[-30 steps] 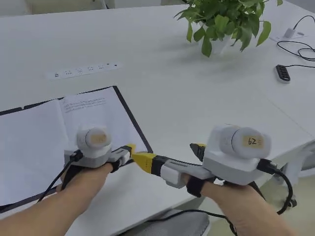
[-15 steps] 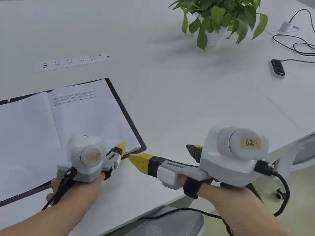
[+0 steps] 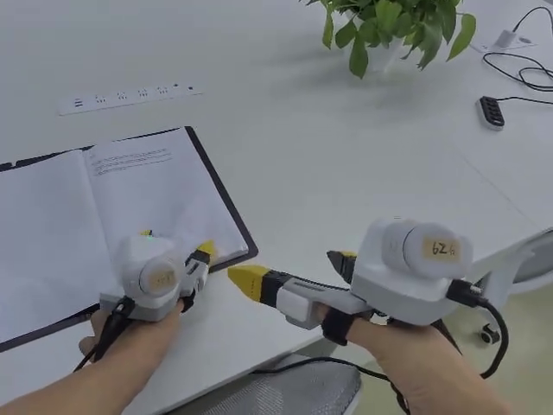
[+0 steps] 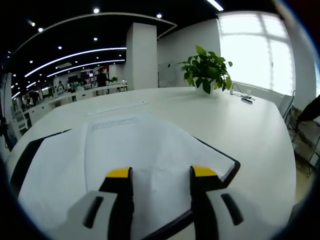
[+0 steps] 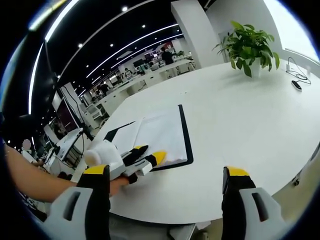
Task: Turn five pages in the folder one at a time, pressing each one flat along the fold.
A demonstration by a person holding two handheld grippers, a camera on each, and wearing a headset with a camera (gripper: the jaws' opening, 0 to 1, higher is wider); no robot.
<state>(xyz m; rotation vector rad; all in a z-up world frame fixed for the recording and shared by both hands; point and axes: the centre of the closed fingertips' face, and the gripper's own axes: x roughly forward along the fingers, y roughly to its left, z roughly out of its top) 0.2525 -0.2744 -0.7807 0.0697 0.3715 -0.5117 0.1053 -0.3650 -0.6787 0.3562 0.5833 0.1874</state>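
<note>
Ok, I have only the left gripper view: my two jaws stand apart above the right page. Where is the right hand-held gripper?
Observer: The right hand-held gripper is off the folder, over bare table beyond the folder's right edge.
Operator: Is it open or shut?
Observer: Open. In the right gripper view its jaws stand wide apart with nothing between them.
Operator: Does it touch the left one?
Observer: No. In the head view a gap shows between its yellow tip and the left hand-held gripper.
</note>
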